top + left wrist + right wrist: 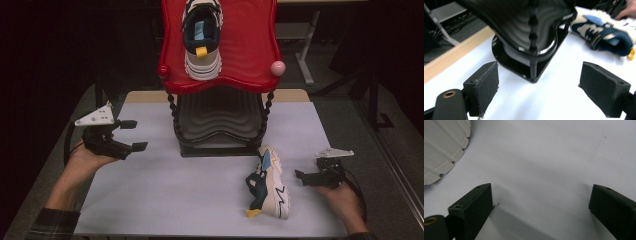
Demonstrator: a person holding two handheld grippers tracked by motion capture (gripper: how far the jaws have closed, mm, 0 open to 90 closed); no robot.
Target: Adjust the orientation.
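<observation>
One white, navy and light-blue sneaker (202, 40) stands on the red wavy top shelf (250, 50) of a black rack. Its mate (268, 184) lies on its side on the white table, right of centre, and appears again as a sneaker (604, 35) in the left gripper view. My left gripper (136, 134) is held above the table's left part, open and holding nothing, pointing at the rack base (531, 57). My right gripper (306, 176) rests low just right of the lying sneaker, open. The sneaker's ribbed sole (441, 150) shows beyond and to the left of the right gripper's (541, 205) jaws.
The rack's lower grey shelf (220, 120) sits under the red one, and a pink ball (277, 67) caps its right corner. The white table (175, 195) is bare in front of the rack. The other hand (629, 7) shows beyond the sneaker.
</observation>
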